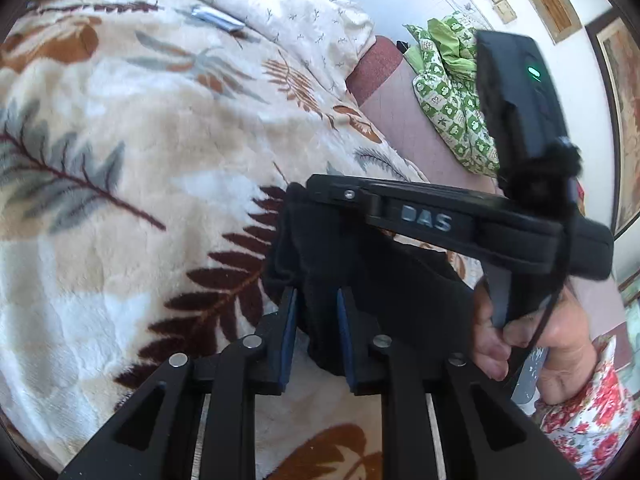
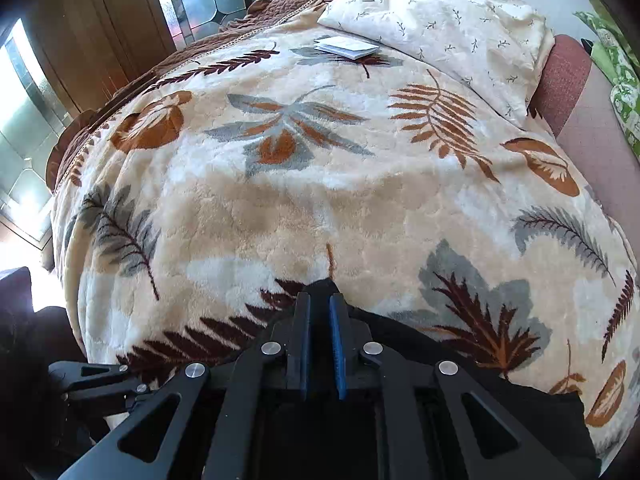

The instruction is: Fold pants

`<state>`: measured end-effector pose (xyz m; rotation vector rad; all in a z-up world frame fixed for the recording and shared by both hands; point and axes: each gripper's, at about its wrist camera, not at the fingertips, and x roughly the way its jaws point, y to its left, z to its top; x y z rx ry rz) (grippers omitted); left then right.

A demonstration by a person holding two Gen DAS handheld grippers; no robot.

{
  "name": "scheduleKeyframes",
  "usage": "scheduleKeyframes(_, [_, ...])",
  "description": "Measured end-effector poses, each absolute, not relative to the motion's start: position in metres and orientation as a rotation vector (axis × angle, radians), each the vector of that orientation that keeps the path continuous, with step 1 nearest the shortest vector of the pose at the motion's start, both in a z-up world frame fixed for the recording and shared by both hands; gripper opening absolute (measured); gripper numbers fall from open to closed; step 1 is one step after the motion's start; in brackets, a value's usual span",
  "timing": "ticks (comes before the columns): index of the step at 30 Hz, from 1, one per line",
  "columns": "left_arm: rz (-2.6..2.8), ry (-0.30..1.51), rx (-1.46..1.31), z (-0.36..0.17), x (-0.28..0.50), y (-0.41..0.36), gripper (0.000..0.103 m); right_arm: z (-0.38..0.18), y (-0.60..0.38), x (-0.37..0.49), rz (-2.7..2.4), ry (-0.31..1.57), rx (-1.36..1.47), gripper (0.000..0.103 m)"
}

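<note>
The jaws of the left gripper (image 1: 317,322) are being held narrow, with a bunch of the black pants (image 1: 360,280) pinched between the blue pads. The jaws of the right gripper (image 2: 320,320) are likewise nearly closed on a peak of the same dark cloth, which is being pulled up into a point between them. In the left wrist view the right gripper (image 1: 320,192) is seen gripping the upper edge of the garment just above the left jaws, a hand (image 1: 532,344) wrapped round its handle.

The pants (image 2: 500,392) are being kept at the near edge of the bed, over the leaf-patterned blanket (image 2: 320,200), most of the fabric hanging or lying below the grippers and out of sight. A pillow (image 2: 440,28) and a small folded paper (image 2: 346,46) are lying toward the far end.

Judged from this, the task is only being started: the garment is being taken hold of, no flat fold is visible, and spreading and folding are apparently still to be done.
</note>
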<state>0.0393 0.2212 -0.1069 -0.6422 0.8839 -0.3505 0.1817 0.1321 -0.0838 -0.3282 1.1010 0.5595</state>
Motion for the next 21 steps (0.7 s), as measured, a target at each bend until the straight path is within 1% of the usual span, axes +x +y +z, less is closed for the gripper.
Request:
scheduleKeyframes(3, [-0.355,0.894,-0.651,-0.109,0.040,0.222,0.019,-0.085,0.138,0.185,0.584,1.110,-0.318,0.012])
scheduleKeyframes(4, [-0.361,0.901,-0.662,-0.111,0.040,0.223,0.020,-0.083,0.138,0.185,0.608,1.122,-0.299,0.015])
scheduleKeyframes(5, [-0.367,0.908,-0.678,-0.113,0.041,0.224,0.024,-0.080,0.136,0.184,0.629,1.134,-0.287,0.020])
scheduleKeyframes(6, [-0.373,0.914,-0.693,-0.115,0.042,0.225,0.026,-0.076,0.133,0.183,0.634,1.136,-0.291,0.043])
scheduleKeyframes(7, [-0.379,0.921,-0.711,-0.117,0.043,0.225,0.027,-0.073,0.130,0.182,0.627,1.131,-0.304,0.075])
scheduleKeyframes(8, [-0.384,0.925,-0.721,-0.118,0.043,0.226,0.028,-0.069,0.125,0.181,0.612,1.114,-0.319,0.083])
scheduleKeyframes(9, [-0.389,0.928,-0.728,-0.120,0.042,0.226,0.028,-0.067,0.121,0.179,0.600,1.094,-0.335,0.084])
scheduleKeyframes(11, [-0.391,0.931,-0.727,-0.120,0.042,0.225,0.028,-0.069,0.115,0.178,0.595,1.106,-0.373,0.080])
scheduleKeyframes(12, [-0.393,0.933,-0.724,-0.120,0.042,0.224,0.028,-0.072,0.113,0.176,0.597,1.115,-0.392,0.072])
scheduleKeyframes(13, [-0.395,0.934,-0.720,-0.120,0.042,0.223,0.028,-0.077,0.114,0.174,0.600,1.125,-0.416,0.058])
scheduleKeyframes(14, [-0.394,0.935,-0.714,-0.119,0.041,0.222,0.028,-0.085,0.115,0.171,0.608,1.144,-0.448,0.053])
scheduleKeyframes(16, [-0.398,0.937,-0.696,-0.119,0.039,0.219,0.028,-0.099,0.120,0.163,0.609,1.155,-0.510,0.036])
scheduleKeyframes(17, [-0.399,0.935,-0.679,-0.117,0.038,0.218,0.028,-0.101,0.122,0.159,0.604,1.143,-0.530,0.034])
scheduleKeyframes(18, [-0.400,0.930,-0.666,-0.116,0.041,0.215,0.022,-0.099,0.123,0.157,0.597,1.125,-0.533,0.028])
scheduleKeyframes(19, [-0.411,0.927,-0.654,-0.115,0.041,0.213,0.018,-0.095,0.122,0.154,0.590,1.108,-0.529,0.020])
scheduleKeyframes(20, [-0.419,0.926,-0.647,-0.114,0.042,0.211,0.014,-0.091,0.120,0.154,0.583,1.102,-0.523,0.018])
scheduleKeyframes(21, [-0.417,0.925,-0.640,-0.114,0.044,0.210,0.014,-0.088,0.118,0.153,0.577,1.096,-0.516,0.014])
